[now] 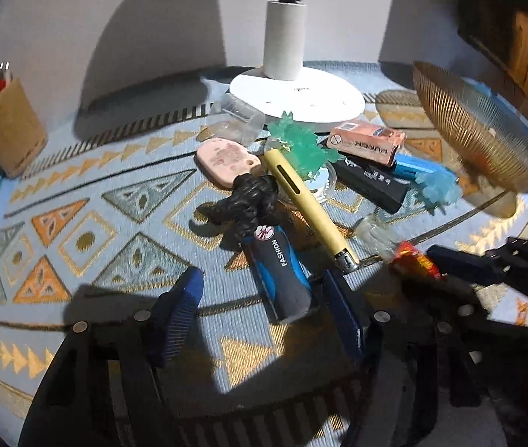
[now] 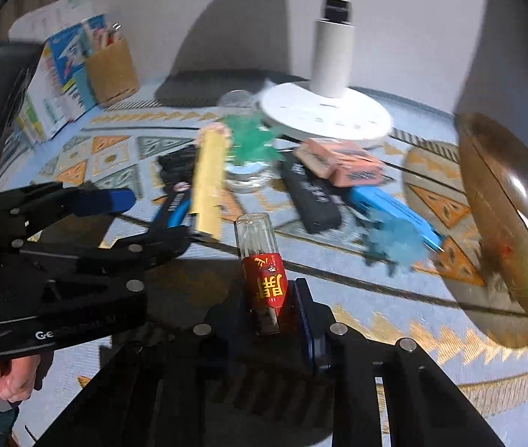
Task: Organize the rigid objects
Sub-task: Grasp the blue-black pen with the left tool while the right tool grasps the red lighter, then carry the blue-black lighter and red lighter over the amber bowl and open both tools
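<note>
A pile of small things lies mid-cloth: a dark blue "FASHION" case (image 1: pixel 280 266), a yellow pen-like stick (image 1: pixel 310 208), a black knotted cord (image 1: pixel 251 197), a pink tag (image 1: pixel 225 162), a green crystal figure (image 1: pixel 299 145), a pink box (image 1: pixel 366 141), a black bar (image 1: pixel 374 182) and a blue box with a blue crystal (image 1: pixel 433 186). My left gripper (image 1: pixel 264 316) is open, its fingers on either side of the case's near end. My right gripper (image 2: pixel 275 313) is shut on a clear tube with a red label (image 2: pixel 262 260), held above the cloth; the tube also shows in the left view (image 1: pixel 411 259).
A white lamp base (image 1: pixel 297 98) stands at the back. A gold ribbed bowl (image 1: pixel 476 126) is tilted at the right. A cardboard pencil holder (image 1: pixel 10 126) and a colourful box (image 2: pixel 55 85) stand at the left. The patterned cloth (image 1: pixel 89 238) covers the table.
</note>
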Demonstrator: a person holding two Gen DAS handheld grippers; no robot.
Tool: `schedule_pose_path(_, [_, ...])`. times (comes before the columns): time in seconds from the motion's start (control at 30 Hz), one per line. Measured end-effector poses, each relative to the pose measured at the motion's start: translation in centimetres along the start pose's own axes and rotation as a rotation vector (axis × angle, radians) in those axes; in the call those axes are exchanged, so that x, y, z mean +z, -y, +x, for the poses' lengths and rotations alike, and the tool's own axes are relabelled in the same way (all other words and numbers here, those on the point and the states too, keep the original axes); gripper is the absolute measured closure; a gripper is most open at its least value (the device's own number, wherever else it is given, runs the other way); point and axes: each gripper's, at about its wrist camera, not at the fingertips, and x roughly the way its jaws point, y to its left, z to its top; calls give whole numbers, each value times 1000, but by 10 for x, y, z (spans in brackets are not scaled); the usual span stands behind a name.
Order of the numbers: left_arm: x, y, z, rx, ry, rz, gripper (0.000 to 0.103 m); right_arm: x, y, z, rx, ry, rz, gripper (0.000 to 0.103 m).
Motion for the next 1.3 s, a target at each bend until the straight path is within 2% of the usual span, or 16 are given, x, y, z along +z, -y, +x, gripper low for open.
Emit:
schedule_pose_path(0.03, [1, 1, 0, -10, 3, 5, 50, -1, 6, -2, 23, 6, 21, 78])
schedule_pose_path(0.07, [1, 1, -1, -13, 10, 13, 67, -1, 9, -3, 33, 8, 33, 78])
schedule_pose_path(0.1, [1, 1, -3, -25, 13, 20, 78, -2, 11, -3, 32, 8, 41, 78])
schedule_pose_path(0.2, [-6, -3, -10, -54, 10, 24, 80, -2, 8, -3, 21, 13, 27, 78])
schedule_pose_path(0.37, [-33, -18, -36, -197, -15, -30, 80, -4, 5, -6, 24, 8, 18, 78])
schedule_pose_path(0.47, [-52, -32, -51, -315, -37, -102, 80, -12, 6, -12, 22, -12, 27, 78])
schedule_pose_path(0.67, [-73, -30, -72, -358, -36, -92, 81, -35, 7, -32, 73, -61, 56, 78])
schedule_pose_path(0.73, [-75, -19, -73, -312, -27, -65, 81, -44, 5, -39, 72, -76, 48, 78])
schedule_pose_path(0.77, [-75, -16, -73, -290, -20, -57, 76, -47, 6, -41, 70, -78, 51, 78])
schedule_pose_path(0.8, [-72, -13, -71, -267, -11, -56, 62, -49, 6, -43, 74, -80, 57, 78])
schedule_pose_path(0.87, [-65, -12, -64, -222, -7, -63, 60, -52, 6, -43, 77, -80, 60, 78])
schedule_pose_path(0.93, [-56, -6, -52, -172, -28, -49, 60, -51, 6, -43, 83, -85, 59, 75])
schedule_pose_path(1.13, [-45, 6, -41, -126, -36, 12, 60, -46, -3, -38, 53, -77, 14, 69])
schedule_pose_path(1.17, [-45, 10, -40, -107, -36, 31, 63, -45, -5, -36, 35, -73, 1, 69])
schedule_pose_path(1.2, [-46, 13, -40, -80, -30, 52, 72, -43, -7, -35, 18, -70, -7, 69])
schedule_pose_path(1.3, [-50, 20, -43, -33, -11, 85, 78, -41, -12, -32, -7, -59, -24, 72])
